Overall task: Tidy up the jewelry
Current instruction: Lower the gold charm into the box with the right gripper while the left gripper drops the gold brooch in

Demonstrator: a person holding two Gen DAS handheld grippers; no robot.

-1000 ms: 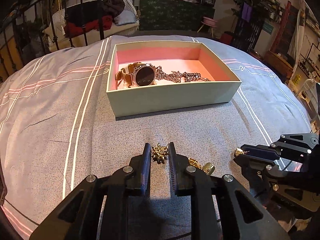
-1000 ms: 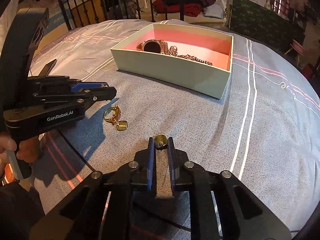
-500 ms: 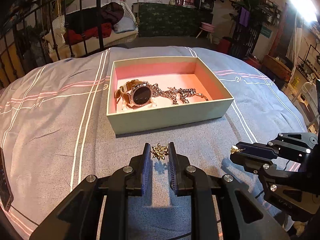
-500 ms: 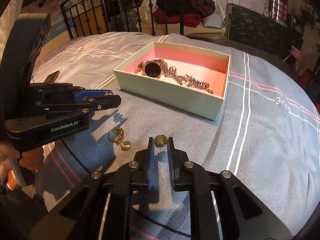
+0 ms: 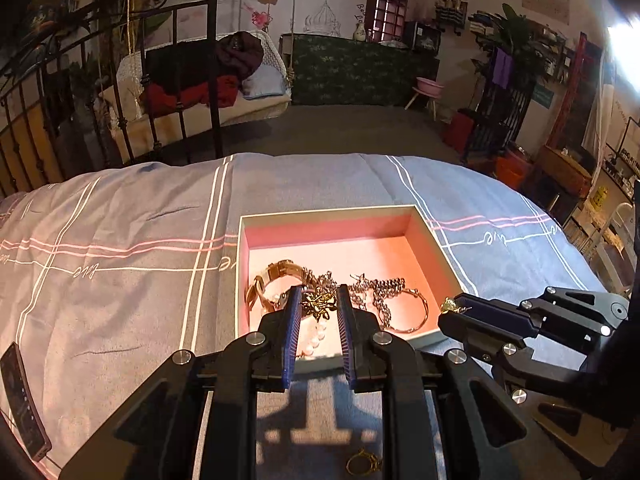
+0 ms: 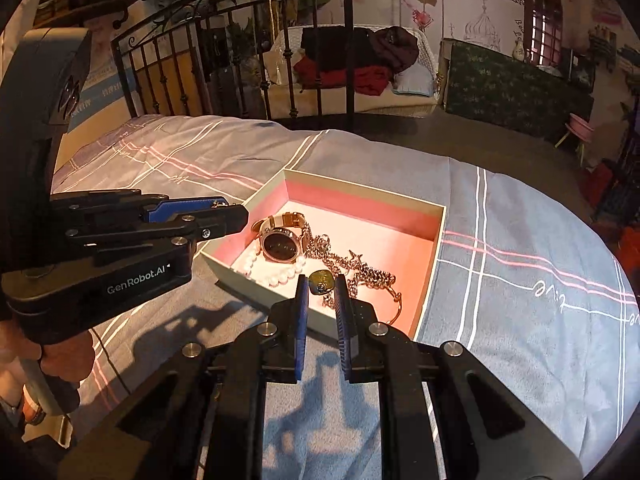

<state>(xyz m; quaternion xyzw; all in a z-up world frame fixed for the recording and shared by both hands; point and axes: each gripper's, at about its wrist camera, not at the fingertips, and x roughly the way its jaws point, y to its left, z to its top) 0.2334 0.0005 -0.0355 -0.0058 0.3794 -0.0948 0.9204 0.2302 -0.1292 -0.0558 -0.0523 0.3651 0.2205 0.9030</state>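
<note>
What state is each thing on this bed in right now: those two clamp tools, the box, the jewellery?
Left gripper: shut on a spiky gold brooch.
Right gripper: shut on a small gold charm.
Pale green box, pink-lined: open, lidless.
Rose-gold watch: lying in the box.
Gold ring: lying on the bedspread.

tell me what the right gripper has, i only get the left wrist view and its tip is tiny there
Observer: The right gripper is shut on a small gold charm with a dark centre.
Operator: ok, is the watch face up, can't see its dial from here
Observer: Yes, it lies face up in the box, its round dark dial showing.
</note>
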